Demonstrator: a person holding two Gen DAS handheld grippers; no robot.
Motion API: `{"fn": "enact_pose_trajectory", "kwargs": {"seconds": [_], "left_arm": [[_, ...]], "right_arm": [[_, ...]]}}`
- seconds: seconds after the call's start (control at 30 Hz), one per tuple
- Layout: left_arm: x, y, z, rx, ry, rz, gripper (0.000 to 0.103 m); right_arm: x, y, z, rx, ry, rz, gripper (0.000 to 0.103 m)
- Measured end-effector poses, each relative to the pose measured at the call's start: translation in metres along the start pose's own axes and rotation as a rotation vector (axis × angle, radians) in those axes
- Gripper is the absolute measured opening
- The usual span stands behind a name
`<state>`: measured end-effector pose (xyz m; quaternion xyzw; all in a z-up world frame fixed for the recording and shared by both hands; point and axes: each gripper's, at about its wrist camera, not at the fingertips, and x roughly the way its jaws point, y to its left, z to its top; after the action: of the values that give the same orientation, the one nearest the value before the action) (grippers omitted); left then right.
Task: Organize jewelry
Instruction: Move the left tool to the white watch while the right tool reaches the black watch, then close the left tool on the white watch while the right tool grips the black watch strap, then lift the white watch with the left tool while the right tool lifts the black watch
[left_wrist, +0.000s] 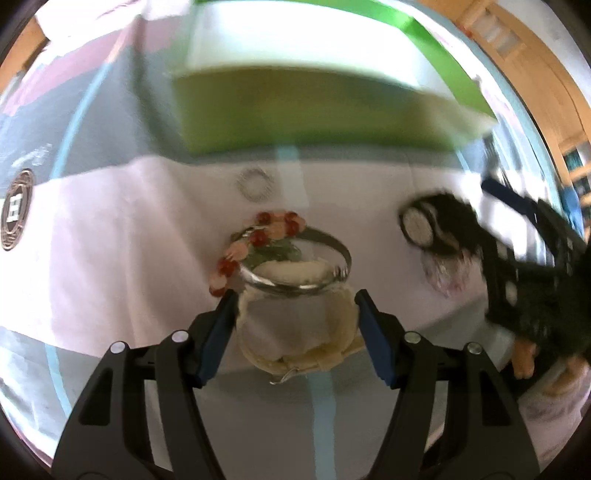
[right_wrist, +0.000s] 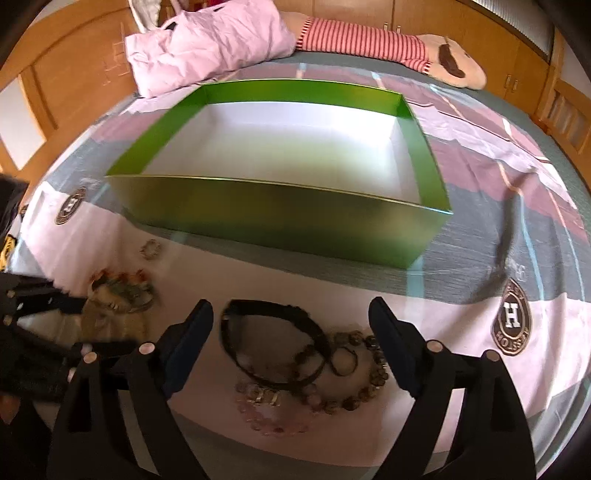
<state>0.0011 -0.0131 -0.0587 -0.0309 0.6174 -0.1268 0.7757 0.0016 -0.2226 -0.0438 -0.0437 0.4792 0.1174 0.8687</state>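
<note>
On a patchwork bedspread (right_wrist: 480, 206), an open green box (right_wrist: 280, 221) fills the frame's centre, the right gripper (right_wrist: 291, 317) spread wide over dark bracelets (right_wrist: 273, 343), the left gripper (left_wrist: 295, 306) wide around a beaded bangle (left_wrist: 291, 254).

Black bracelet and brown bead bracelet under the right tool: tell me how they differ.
The black bracelet is a solid dark band; the brown bead bracelet is a string of separate round beads. The black one lies nearer the green box, the beaded one to its right. Both rest on the bedspread, overlapping, ungrasped.
</note>
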Motion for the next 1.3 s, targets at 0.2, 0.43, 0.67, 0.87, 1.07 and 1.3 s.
{"fn": "enact_pose_trajectory", "kwargs": {"seconds": [0.2,0.43,0.67,0.87,1.07,1.3], "left_arm": [[0.005,0.002,0.005,-0.011,0.022,0.007,0.069],[0.016,-0.010,0.001,0.051,0.048,0.036,0.077],[0.018,-0.016,0.001,0.038,0.027,0.038,0.065],[-0.001,-0.020,0.001,0.049,-0.048,-0.039,0.065],[-0.010,-0.029,0.002,0.084,-0.102,-0.109,0.065],[-0.006,-0.022,0.007,0.065,-0.082,-0.045,0.065]], "right_arm": [[0.018,0.017,-0.004,-0.087,0.070,-0.033,0.087],[0.018,0.007,-0.006,-0.032,0.061,0.005,0.064],[0.014,0.007,-0.004,-0.030,0.037,0.017,0.057],[-0.005,-0.004,0.000,0.026,-0.060,0.030,0.057],[-0.009,-0.013,0.000,0.067,-0.076,0.040,0.057],[-0.010,-0.014,0.002,0.068,-0.080,0.044,0.057]]}}
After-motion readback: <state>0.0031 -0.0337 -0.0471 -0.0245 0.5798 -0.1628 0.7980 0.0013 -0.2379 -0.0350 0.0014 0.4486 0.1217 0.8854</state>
